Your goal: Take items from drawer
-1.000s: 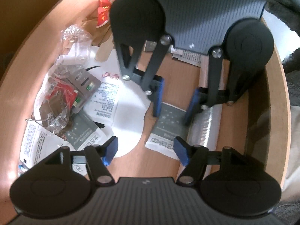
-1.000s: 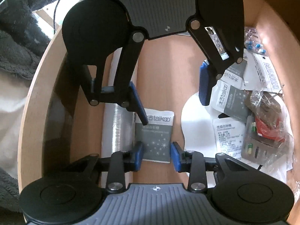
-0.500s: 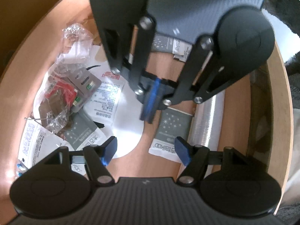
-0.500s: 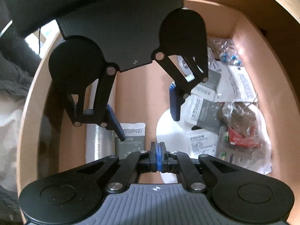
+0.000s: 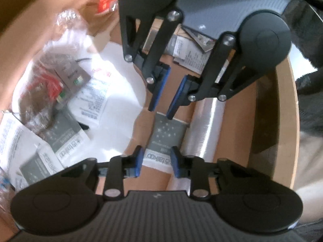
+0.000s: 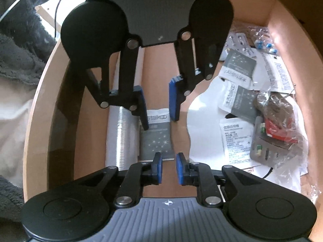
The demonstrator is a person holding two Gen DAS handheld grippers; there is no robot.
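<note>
Two handheld grippers are facing each other tip to tip, each one appearing in the other's camera. The left gripper (image 5: 156, 162) is holding its blue-padded fingers (image 5: 137, 161) apart with a moderate gap between them, nothing touching either pad. The right gripper (image 6: 168, 168) is holding its own fingers (image 6: 158, 168) parted by a narrower gap, likewise empty. Seen from the left wrist, the right gripper (image 5: 163, 98) is reaching in from the top, tilted so its pads are slanting down. Seen from the right wrist, the left gripper (image 6: 159, 109) is coming in from above, jaws spread.
</note>
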